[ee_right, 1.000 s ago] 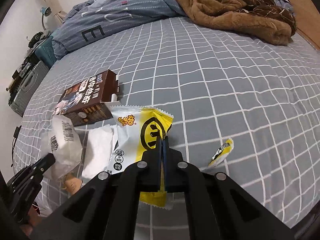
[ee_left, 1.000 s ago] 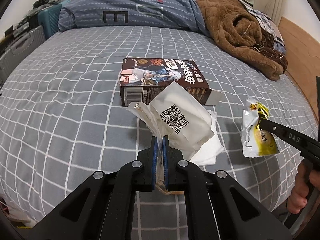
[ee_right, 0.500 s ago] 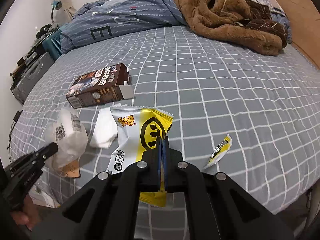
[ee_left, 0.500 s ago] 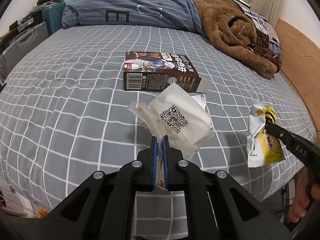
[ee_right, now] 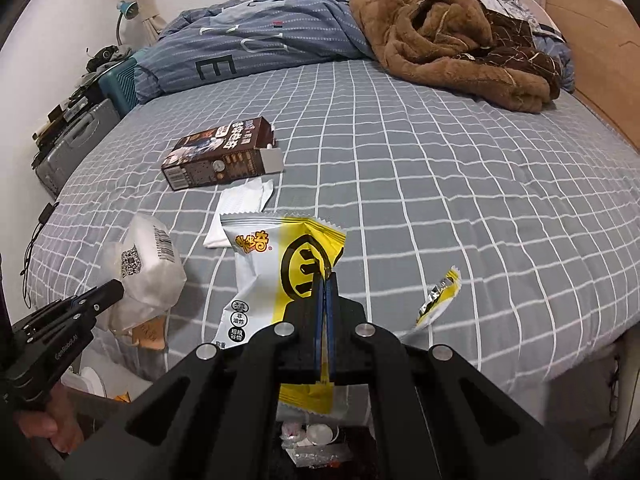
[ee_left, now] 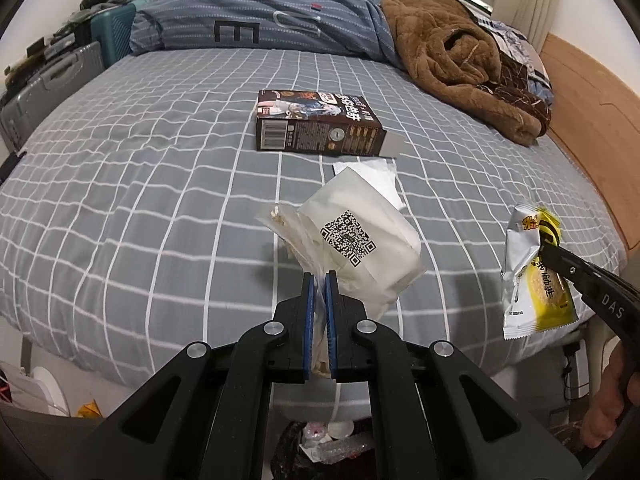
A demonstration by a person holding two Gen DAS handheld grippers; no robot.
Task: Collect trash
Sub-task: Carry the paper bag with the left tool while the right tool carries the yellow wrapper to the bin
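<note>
My left gripper (ee_left: 319, 280) is shut on a white plastic bag (ee_left: 360, 240) with a QR code, held in the air over the bed's near edge; the same bag (ee_right: 144, 268) shows at the left of the right wrist view. My right gripper (ee_right: 325, 278) is shut on a yellow and white snack wrapper (ee_right: 280, 272), also seen hanging at the right as the wrapper (ee_left: 532, 276) in the left wrist view. On the grey checked bed lie a dark brown carton (ee_left: 316, 126), a white tissue (ee_left: 380, 172) and a small torn yellow wrapper scrap (ee_right: 438, 300).
A bin with trash (ee_left: 324, 450) sits on the floor below both grippers. A brown fleece blanket (ee_left: 460, 60) and a blue striped duvet (ee_left: 260, 20) lie at the bed's far end. Suitcases (ee_left: 52, 80) stand at the left, a wooden headboard (ee_left: 592, 120) at the right.
Both grippers have drawn back from the bed and risen a little with their loads. The bed's near edge and the bin on the floor have come into view below them.
</note>
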